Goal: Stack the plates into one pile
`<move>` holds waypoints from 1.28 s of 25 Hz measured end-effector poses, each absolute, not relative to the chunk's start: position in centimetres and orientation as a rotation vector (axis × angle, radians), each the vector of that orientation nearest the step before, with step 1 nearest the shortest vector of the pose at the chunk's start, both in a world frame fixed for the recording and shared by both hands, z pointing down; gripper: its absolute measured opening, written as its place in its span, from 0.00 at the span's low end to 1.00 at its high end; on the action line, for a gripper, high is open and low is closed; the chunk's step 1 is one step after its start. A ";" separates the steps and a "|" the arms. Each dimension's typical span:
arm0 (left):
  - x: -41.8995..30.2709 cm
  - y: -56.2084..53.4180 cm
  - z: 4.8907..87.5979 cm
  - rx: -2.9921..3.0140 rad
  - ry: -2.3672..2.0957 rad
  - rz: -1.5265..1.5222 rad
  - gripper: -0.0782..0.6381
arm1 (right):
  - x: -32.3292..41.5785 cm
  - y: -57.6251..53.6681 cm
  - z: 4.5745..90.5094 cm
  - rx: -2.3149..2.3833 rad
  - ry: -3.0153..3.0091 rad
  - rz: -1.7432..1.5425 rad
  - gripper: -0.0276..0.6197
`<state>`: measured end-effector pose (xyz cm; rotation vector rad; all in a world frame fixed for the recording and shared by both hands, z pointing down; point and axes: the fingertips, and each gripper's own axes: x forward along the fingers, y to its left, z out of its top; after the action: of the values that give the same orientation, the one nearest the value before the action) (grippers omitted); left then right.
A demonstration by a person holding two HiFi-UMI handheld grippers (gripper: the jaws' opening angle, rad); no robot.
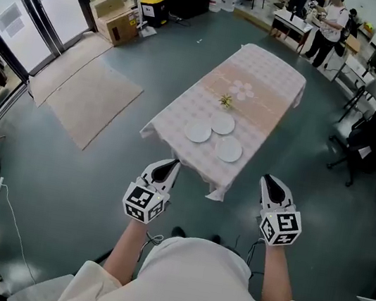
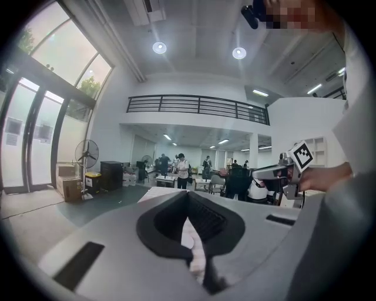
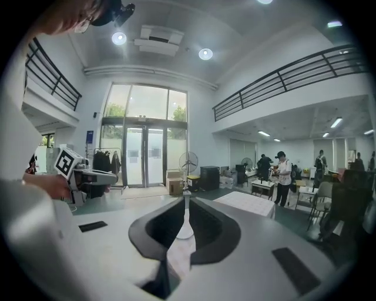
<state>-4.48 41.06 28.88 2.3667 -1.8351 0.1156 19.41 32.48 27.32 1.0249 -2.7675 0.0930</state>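
Standing short of the counter [image 1: 272, 74], we hold both tools up over bare floor [image 1: 82, 186], level with each other and aimed toward the counter's near end. The left hand-held gripper [image 1: 168, 166] has its jaws pressed fully together with nothing between them; its own view shows the dark pads meeting along one line. The right hand-held gripper [image 1: 273, 182] is all but closed too, its tips meeting and only a thin slit behind them, and it holds nothing. Through that slit we see pale cloth and what may be the rim of a plate, though the view is too narrow to be sure.

All three plates lie on the near half of the counter, flat on the checked cloth and close together, none resting on another. The left plate [image 1: 197, 131] sits toward the counter's left edge, the far plate [image 1: 222, 123] just beside it and nearer the counter's middle, and the near plate [image 1: 229, 149] closest to the counter's near end. A small sprig [image 1: 225, 100] stands at the counter's middle, just beyond the far plate. Both hand-held grippers are well apart from the plates, short of the counter's near edge, the left one outside its left corner and the right one outside its right corner.
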 end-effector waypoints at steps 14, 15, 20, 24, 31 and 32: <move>-6.0 41.4 29.4 2.392 -1.771 0.068 0.17 | 16.5 33.2 27.5 1.019 -2.778 0.063 0.18; -6.3 41.5 29.6 2.387 -1.768 0.069 0.21 | 16.2 33.2 27.6 1.025 -2.776 0.067 0.19; -7.7 41.9 30.2 2.374 -1.748 0.072 0.23 | 15.2 33.7 28.0 1.036 -2.765 0.078 0.19; -8.7 42.1 30.6 2.387 -1.719 0.081 0.24 | 14.3 33.9 28.6 1.061 -2.745 0.098 0.19; -10.5 42.7 32.4 2.406 -1.647 0.149 0.23 | 12.7 34.4 29.9 1.120 -2.696 0.138 0.19; -10.8 42.8 32.6 2.402 -1.642 0.150 0.23 | 12.5 34.5 30.2 1.124 -2.689 0.148 0.19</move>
<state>-10.82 42.76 32.61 2.4024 -1.6423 0.1504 12.49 34.51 30.17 1.1241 -2.6889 0.1484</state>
